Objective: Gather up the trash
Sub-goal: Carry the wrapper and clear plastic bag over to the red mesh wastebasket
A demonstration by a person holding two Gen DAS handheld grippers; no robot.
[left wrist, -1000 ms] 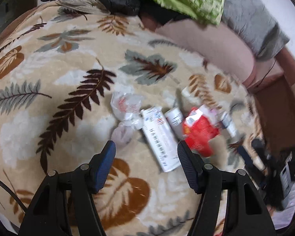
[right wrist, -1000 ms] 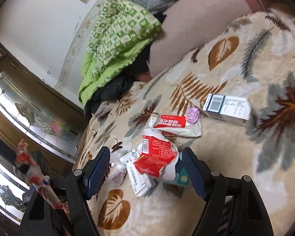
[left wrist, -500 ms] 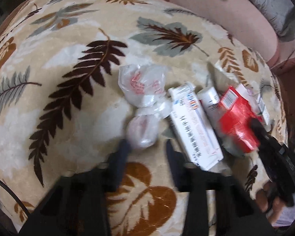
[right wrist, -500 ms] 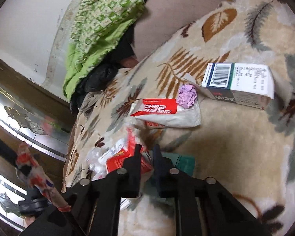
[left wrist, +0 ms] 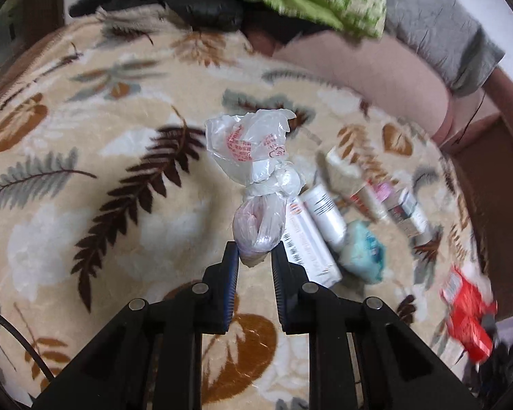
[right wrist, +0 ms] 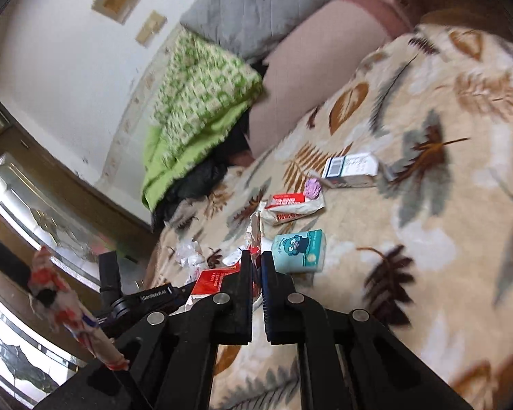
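My left gripper (left wrist: 254,256) is shut on the lower end of a knotted clear plastic bag (left wrist: 253,150) with red print, held up above the leaf-patterned blanket (left wrist: 85,177). My right gripper (right wrist: 256,259) is shut on a red snack wrapper (right wrist: 215,280), which hangs blurred at the right edge of the left wrist view as the red wrapper (left wrist: 468,317). On the blanket lie a long white box (left wrist: 304,253), a white tube (left wrist: 325,212), a teal tissue pack (right wrist: 299,251), a red-and-white packet (right wrist: 290,206), a purple crumpled ball (right wrist: 312,188) and a barcoded white carton (right wrist: 350,171).
A green checked quilt (right wrist: 198,102), a grey pillow (right wrist: 256,10), a pink bolster (right wrist: 307,75) and a black garment (left wrist: 201,10) crowd the far end of the bed. A dark wooden bed edge (left wrist: 489,177) runs along the right. Glass-panelled furniture (right wrist: 34,212) stands beside the bed.
Both grippers were open a second ago, then closed. The left now holds the plastic bag lifted off the blanket; the right has pulled the red wrapper away, uncovering the teal tissue pack.
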